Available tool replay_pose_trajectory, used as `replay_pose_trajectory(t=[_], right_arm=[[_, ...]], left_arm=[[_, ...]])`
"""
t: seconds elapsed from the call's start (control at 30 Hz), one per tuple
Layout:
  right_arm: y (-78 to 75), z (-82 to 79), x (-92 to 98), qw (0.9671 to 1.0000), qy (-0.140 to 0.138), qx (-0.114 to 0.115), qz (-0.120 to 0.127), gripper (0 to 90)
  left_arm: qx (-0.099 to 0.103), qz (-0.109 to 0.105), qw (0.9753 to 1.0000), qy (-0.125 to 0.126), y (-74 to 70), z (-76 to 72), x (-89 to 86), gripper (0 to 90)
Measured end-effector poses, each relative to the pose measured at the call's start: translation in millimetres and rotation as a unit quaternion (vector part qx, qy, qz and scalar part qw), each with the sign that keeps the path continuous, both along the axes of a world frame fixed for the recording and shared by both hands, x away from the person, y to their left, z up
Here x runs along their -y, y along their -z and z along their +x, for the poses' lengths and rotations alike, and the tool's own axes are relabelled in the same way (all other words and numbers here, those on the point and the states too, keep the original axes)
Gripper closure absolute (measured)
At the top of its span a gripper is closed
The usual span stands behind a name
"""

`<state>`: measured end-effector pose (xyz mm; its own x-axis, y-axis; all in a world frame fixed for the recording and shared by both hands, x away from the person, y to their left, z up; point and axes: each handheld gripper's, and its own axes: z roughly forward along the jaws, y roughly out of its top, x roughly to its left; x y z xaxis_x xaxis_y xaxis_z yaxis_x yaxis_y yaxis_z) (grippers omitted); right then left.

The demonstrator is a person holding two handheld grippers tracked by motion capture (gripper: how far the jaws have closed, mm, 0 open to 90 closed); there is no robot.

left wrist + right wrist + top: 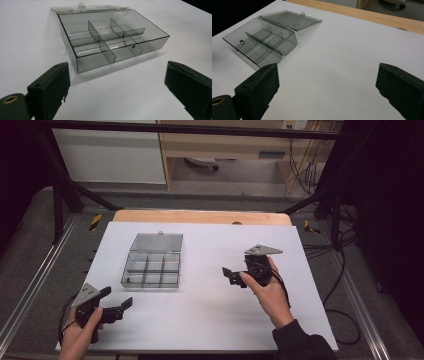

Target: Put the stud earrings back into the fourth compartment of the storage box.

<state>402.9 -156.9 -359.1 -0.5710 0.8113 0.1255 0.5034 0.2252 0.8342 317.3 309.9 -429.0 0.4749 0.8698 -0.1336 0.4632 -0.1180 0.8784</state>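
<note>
A: What colour is the compartment box?

B: Smoky grey and see-through, dividers and lid alike, with darker lines along its rims.

A: And the desk?

B: Its cover is plain white with no pattern. Along the far edge a strip of pale wood shows, honey-toned.

A: The tools?

B: The left gripper is matt black with a grey plate on top. The right gripper is the same black, also grey-plated. A brass-coloured ring sits at the base of one jaw in each gripper view.

A: The sleeve?

B: Black.
</note>
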Motion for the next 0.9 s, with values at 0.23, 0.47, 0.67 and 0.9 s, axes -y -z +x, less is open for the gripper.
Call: replay_pose_trajectory(t=[0.23, 0.47, 0.67, 0.9], right_arm=[[8.7, -10.9, 29.7, 0.9997, 0.022, 0.001, 0.012, 5.4], [25.4, -19.4, 54.9, 0.9987, 0.046, -0.02, 0.006, 4.6], [45.5, -25.4, 67.8, 0.9964, 0.071, -0.046, -0.007, 6.7], [62.0, -30.5, 67.5, 0.9933, 0.084, -0.076, -0.024, 17.6]], left_arm=[[-0.002, 0.004, 1.0, 0.002, 1.7, 0.2, 0.2, 6.4], [-0.001, 0.004, 1.0, 0.003, 0.9, -0.4, 1.4, 6.4], [0.0, 0.01, 0.9999, 0.008, 0.2, -0.4, 2.7, 6.4], [0.0, 0.01, 0.9999, 0.009, -0.7, -0.4, 2.6, 6.4]])
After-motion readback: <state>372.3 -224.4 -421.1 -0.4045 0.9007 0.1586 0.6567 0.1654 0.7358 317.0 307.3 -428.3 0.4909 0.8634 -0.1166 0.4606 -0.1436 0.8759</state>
